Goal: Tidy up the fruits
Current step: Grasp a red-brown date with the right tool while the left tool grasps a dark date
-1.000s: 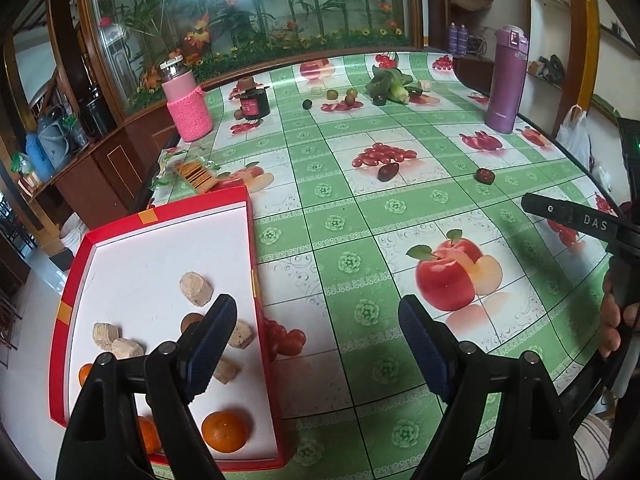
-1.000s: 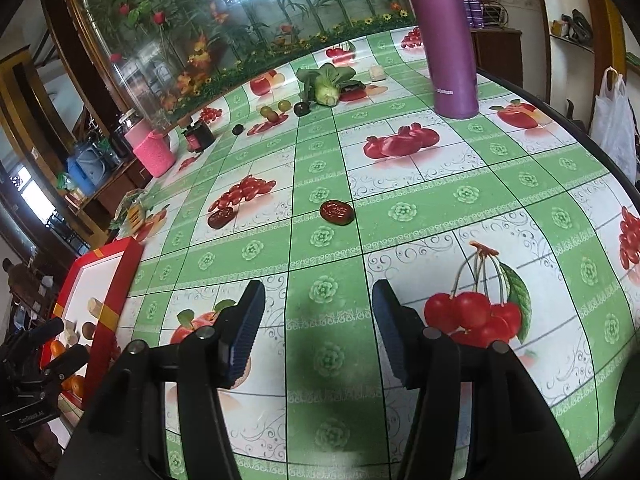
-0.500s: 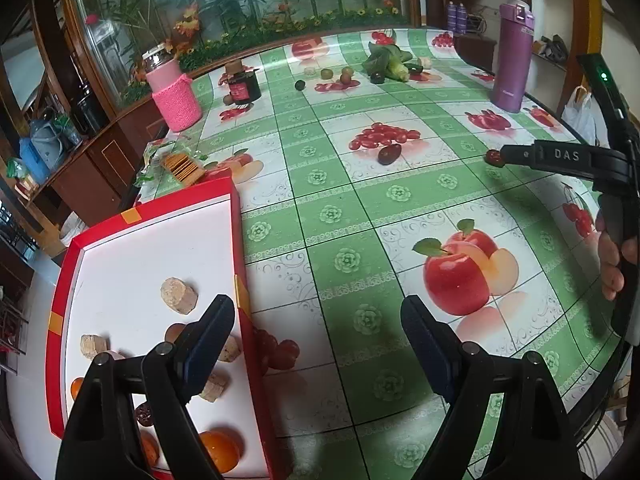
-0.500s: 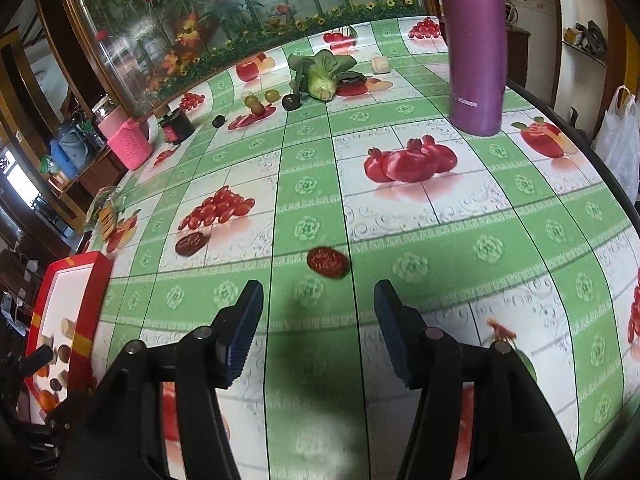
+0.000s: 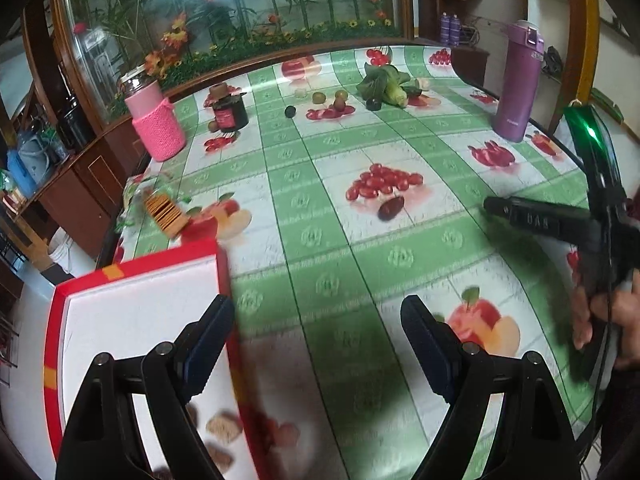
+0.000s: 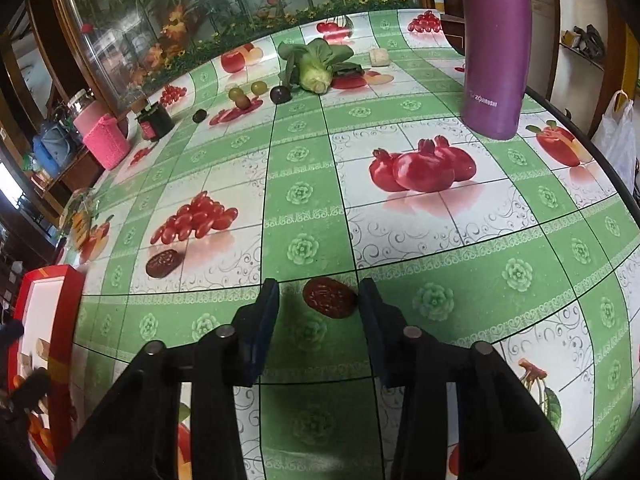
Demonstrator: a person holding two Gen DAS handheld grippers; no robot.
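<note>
A wrinkled red date (image 6: 329, 297) lies on the tablecloth between the fingertips of my right gripper (image 6: 320, 300), which is open around it without touching. A second, darker date (image 6: 162, 263) (image 5: 391, 207) lies further left beside printed tomatoes. My left gripper (image 5: 318, 340) is open and empty, hovering over the right rim of the red tray (image 5: 132, 272); its white floor holds brown chunks (image 5: 224, 426) at the near end. The right gripper shows in the left wrist view as a black bar (image 5: 536, 220). Green fruits (image 6: 248, 92) and a dark plum (image 6: 280, 94) sit far back.
A purple flask (image 6: 494, 40) stands at the back right, a pink knitted jar (image 5: 156, 124) and a dark jar (image 5: 229, 113) at the back left. A leafy cabbage (image 6: 316, 64) lies near the far edge. A person's hand (image 5: 600, 320) holds the right gripper's handle.
My right gripper has advanced until the red date lies between its fingertips. The left gripper has moved forward, so most of the tray's contents have slid under it, out of view.
</note>
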